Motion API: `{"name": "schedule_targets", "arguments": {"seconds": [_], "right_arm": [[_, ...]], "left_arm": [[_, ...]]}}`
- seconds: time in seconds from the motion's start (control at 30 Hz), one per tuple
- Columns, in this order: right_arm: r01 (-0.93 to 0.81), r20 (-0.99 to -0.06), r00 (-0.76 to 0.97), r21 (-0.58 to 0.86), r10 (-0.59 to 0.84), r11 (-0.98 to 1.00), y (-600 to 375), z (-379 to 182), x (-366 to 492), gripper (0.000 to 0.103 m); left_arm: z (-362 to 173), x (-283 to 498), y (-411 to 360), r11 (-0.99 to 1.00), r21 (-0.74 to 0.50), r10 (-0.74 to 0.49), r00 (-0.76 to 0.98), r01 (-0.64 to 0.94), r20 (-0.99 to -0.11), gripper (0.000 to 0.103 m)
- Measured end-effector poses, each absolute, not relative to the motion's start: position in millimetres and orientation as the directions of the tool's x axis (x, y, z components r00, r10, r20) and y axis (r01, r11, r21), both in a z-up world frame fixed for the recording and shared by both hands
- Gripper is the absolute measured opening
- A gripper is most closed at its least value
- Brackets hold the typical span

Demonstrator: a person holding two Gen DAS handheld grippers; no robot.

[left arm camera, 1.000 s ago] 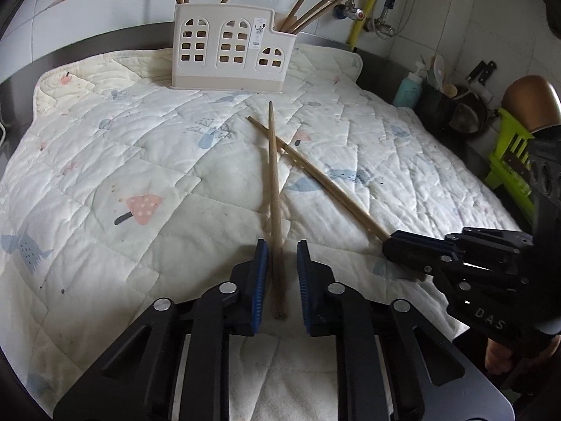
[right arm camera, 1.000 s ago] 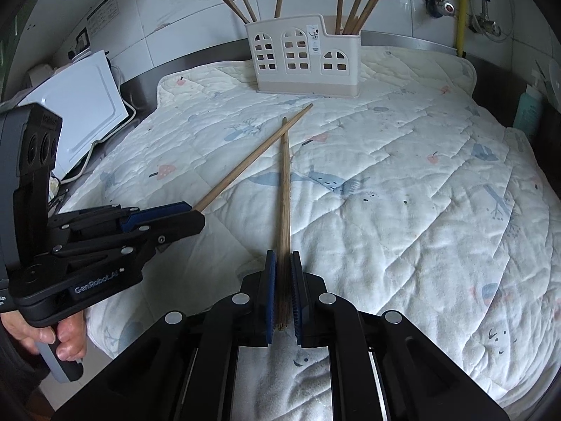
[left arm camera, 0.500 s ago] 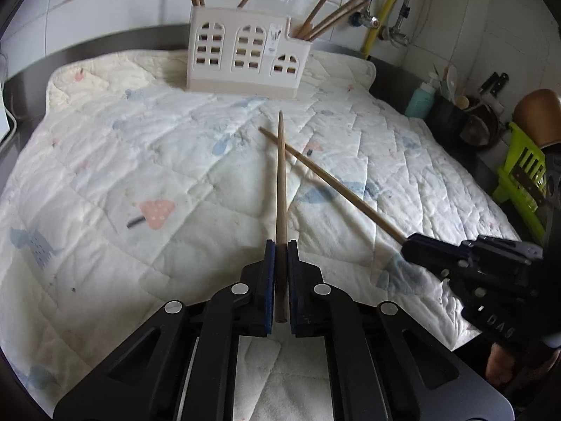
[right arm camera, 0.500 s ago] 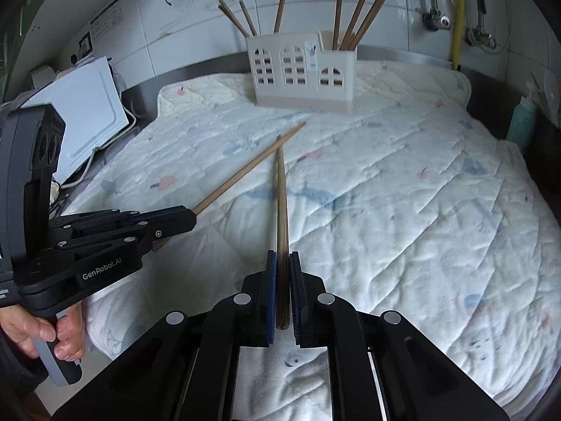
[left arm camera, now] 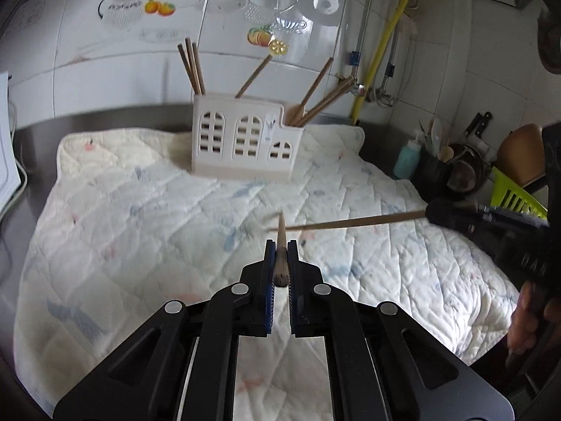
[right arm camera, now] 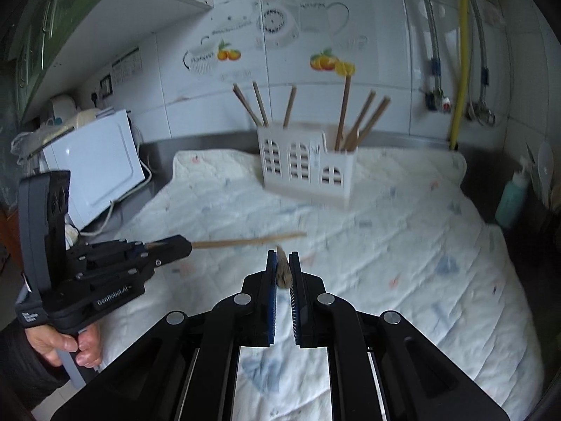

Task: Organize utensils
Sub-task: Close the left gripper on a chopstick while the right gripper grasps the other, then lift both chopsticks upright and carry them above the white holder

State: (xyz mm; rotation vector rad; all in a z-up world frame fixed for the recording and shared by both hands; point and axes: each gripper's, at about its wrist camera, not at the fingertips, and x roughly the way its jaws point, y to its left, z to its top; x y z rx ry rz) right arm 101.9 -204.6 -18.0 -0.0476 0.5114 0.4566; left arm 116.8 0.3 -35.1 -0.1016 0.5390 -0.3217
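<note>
The jaws of the left gripper [left arm camera: 280, 256] are closed on the butt end of one wooden chopstick [left arm camera: 280, 242], and the jaws of the right gripper [right arm camera: 282, 266] are clamped likewise on a second chopstick [right arm camera: 281, 270]. Each stick is held by its thick end so that the thin tip points away from the hand, toward 12 o'clock, which suits a tip-first drop into a slot. Both sticks are carried in the air above the quilted mat [left arm camera: 140, 217] spread over the bench, clear of its surface. In the left wrist view the second stick is seen crossing from 3 o'clock, its tip near the first stick's tip. The white utensil holder [left arm camera: 245, 140] stands at 12 o'clock, at the far edge of the mat, well apart from both grippers. Several chopsticks are already stood in its compartments, leaning outward. Two sticks are judged to remain for insertion; the narrow openings are likely to demand careful alignment.
</note>
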Motion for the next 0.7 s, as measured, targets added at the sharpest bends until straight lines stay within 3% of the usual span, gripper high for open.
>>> {"name": "schedule_targets", "arguments": {"seconds": [0.7], "right_arm": [[-0.451, -0.383, 0.823, 0.008, 0.42, 0.892, -206.7, 150.7, 247.5, 0.007]], "left_arm": [[70.7, 214.1, 18.0, 0.954, -0.094, -0.298, 0.852, 0.286, -0.43, 0.005]]}}
